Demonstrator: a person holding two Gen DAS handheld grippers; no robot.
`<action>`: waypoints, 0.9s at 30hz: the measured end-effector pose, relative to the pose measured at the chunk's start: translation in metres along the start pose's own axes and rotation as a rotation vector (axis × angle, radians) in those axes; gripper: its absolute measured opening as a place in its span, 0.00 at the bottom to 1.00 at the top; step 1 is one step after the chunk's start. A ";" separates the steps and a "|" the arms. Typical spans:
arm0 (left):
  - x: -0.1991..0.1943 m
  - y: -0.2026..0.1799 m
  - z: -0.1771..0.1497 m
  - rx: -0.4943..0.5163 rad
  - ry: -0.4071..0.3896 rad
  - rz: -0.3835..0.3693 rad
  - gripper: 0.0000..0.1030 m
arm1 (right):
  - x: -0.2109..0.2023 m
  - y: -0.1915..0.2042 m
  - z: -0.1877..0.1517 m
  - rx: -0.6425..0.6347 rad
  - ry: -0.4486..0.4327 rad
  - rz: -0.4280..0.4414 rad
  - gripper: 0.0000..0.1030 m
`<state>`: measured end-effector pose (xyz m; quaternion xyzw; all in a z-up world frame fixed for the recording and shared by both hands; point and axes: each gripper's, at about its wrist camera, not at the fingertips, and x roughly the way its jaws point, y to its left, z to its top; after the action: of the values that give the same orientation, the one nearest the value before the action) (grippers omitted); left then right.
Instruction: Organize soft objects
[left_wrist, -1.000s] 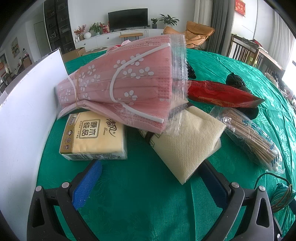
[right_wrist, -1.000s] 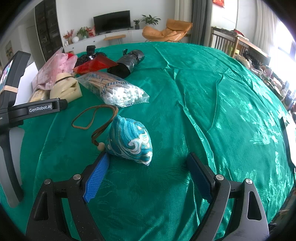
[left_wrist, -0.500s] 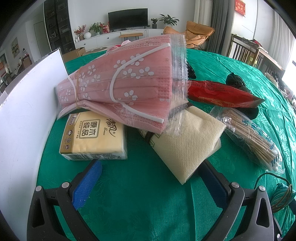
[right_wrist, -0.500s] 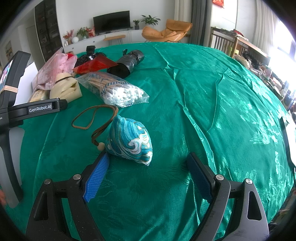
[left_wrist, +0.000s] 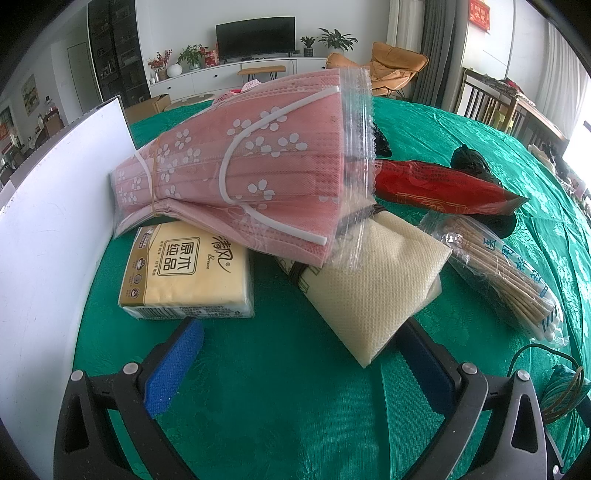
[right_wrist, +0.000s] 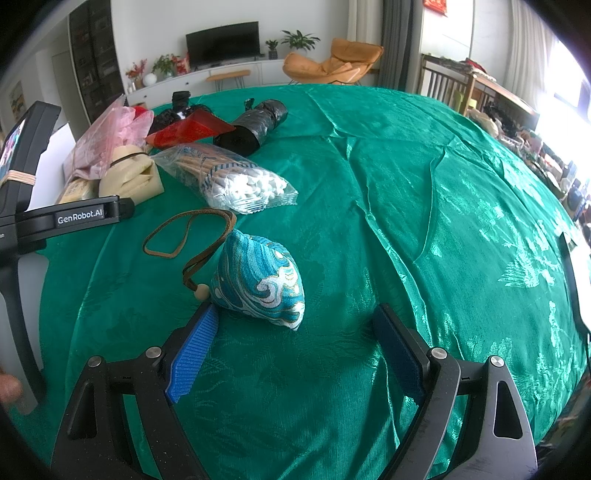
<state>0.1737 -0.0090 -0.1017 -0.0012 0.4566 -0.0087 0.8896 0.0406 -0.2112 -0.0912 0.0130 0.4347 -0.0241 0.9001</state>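
Lay on green surface (right_wrist: 424, 192), near right tool (right_wrist: 295, 332): blue pouch (right_wrist: 258, 280), long axis running left-far to right-near, cord (right_wrist: 192, 236) end leftward. Right tool spread wide, empty. Left tool (left_wrist: 295, 354) likewise agape, empty; ahead, tissue pack (left_wrist: 188, 273), cream cloth (left_wrist: 373, 280), masks (left_wrist: 251, 173) stacked atop both.

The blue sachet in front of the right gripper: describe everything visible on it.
The blue sachet is a small stuffed fabric pouch, roughly pyramid-shaped, with teal, white and gold wave embroidery. It sits on the green tablecloth, apart from the open right gripper. A brown cord with a wooden bead loops from its left corner.
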 end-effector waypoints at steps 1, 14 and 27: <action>0.000 0.000 0.000 0.000 0.000 0.000 1.00 | 0.000 0.000 0.000 0.000 0.000 0.000 0.86; 0.000 0.000 0.000 0.000 0.000 0.000 1.00 | 0.000 0.000 0.000 0.000 0.000 0.000 0.86; -0.015 0.009 -0.014 -0.003 0.092 -0.013 1.00 | 0.000 0.000 0.000 0.000 0.000 0.000 0.86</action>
<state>0.1537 0.0000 -0.0980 -0.0050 0.4970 -0.0138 0.8676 0.0405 -0.2109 -0.0916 0.0127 0.4346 -0.0241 0.9002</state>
